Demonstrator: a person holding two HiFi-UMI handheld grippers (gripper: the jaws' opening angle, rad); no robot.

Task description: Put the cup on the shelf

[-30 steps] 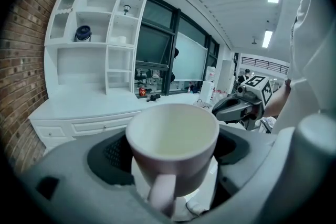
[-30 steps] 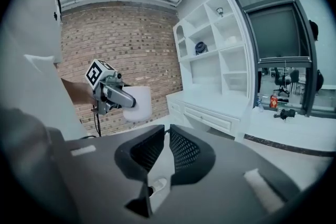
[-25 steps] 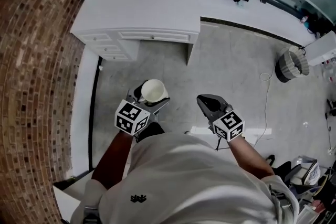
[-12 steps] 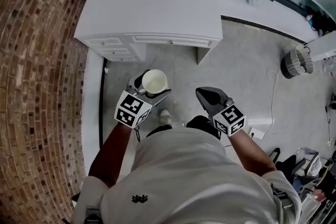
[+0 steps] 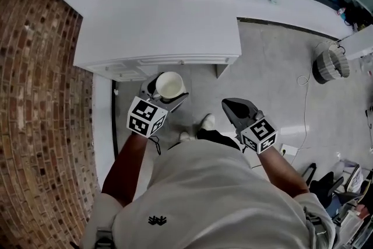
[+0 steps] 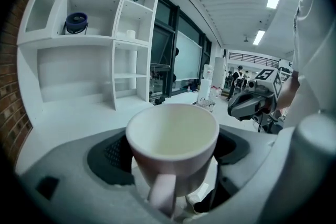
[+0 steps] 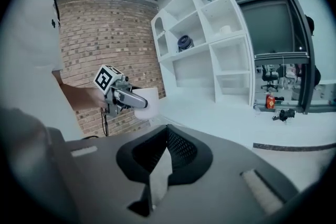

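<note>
Left gripper view shows the left tool (image 6: pixel 171 151) gripping the upright white cup (image 6: pixel 173 128), handle toward the camera, with the shelf (image 6: pixel 94 39) straight ahead and higher, beyond the white table (image 6: pixel 73 120), while the right tool (image 7: pixel 157 176) hangs alongside, pinched together and empty.
</note>
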